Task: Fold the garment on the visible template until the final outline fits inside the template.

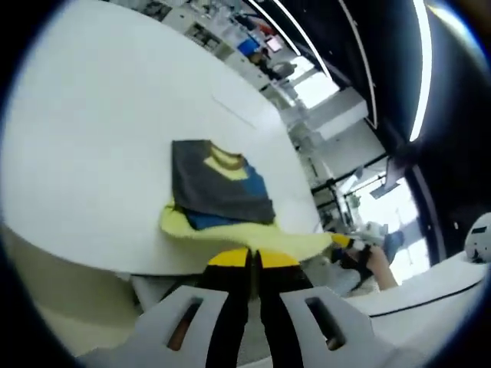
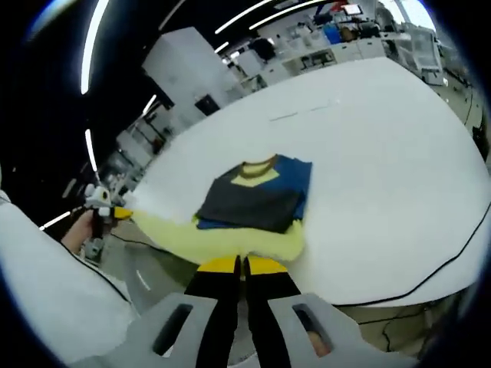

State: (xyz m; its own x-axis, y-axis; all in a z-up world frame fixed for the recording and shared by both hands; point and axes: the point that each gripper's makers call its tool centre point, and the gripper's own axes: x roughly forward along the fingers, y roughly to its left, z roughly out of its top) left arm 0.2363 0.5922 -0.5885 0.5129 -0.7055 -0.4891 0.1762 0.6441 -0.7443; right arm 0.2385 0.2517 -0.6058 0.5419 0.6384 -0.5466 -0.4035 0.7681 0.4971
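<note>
The garment (image 1: 219, 184), a grey, blue and pale-yellow sweater, lies partly folded on the white table (image 1: 92, 130). Its yellow lower band (image 1: 253, 236) hangs along the near table edge. My left gripper (image 1: 253, 259) has its yellow-tipped jaws pressed together at this band. The right gripper (image 1: 351, 245) comes in from the right at the band's far end. In the right gripper view the garment (image 2: 253, 201) lies ahead on the table (image 2: 383, 153). My right gripper (image 2: 242, 265) is shut at the yellow band (image 2: 230, 241). The left gripper (image 2: 100, 205) shows at the band's left end.
Faint thin line marks (image 1: 234, 110) (image 2: 301, 115) lie on the table beyond the garment. A person's white sleeve (image 2: 54, 291) is at lower left. Shelves and benches (image 2: 330, 38) stand behind the table. The floor (image 2: 146, 276) drops away below the near edge.
</note>
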